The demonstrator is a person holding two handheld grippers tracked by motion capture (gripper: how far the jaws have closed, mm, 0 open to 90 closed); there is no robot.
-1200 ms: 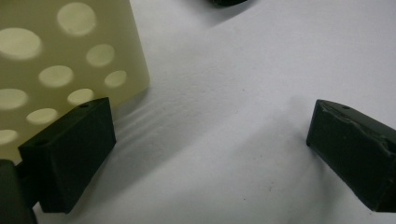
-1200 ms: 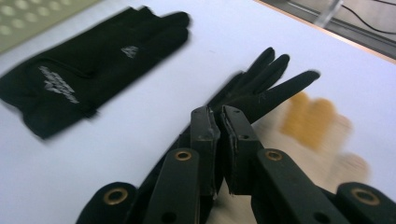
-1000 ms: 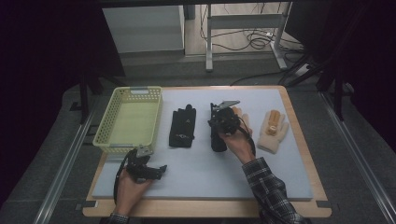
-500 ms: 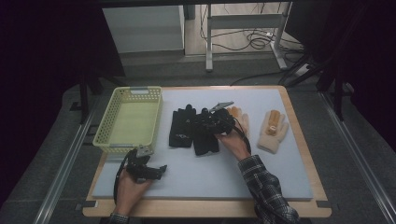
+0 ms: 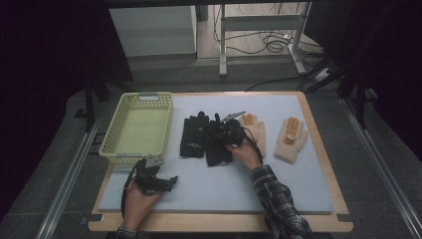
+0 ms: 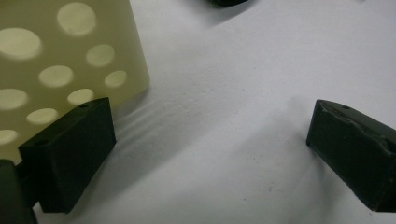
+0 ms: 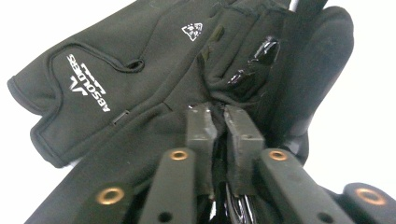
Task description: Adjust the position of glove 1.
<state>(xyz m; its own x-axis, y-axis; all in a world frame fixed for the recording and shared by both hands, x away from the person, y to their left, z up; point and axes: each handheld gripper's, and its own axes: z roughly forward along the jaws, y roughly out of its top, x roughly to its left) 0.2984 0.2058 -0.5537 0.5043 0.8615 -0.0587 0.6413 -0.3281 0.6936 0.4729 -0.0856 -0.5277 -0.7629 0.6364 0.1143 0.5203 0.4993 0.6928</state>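
Fabric of the black glove (image 7: 140, 88) bunches between my right gripper (image 5: 230, 133), whose jaws have just been closing, mid-mat beside its twin (image 5: 193, 135). Soft, light and limp; pinch the thick cuff. My left gripper (image 6: 210, 154) gapes empty near the basket (image 5: 137, 127).

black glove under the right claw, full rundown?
The black glove is dark, soft knit-like fabric with a white logo and lettering on the back and a small glossy patch. It lies flat on the pale mat, fingers pointing away from the person, right beside a second black glove. The right claw has just been closing, and a fold of the glove's fabric is pinched between its nearly shut jaws.
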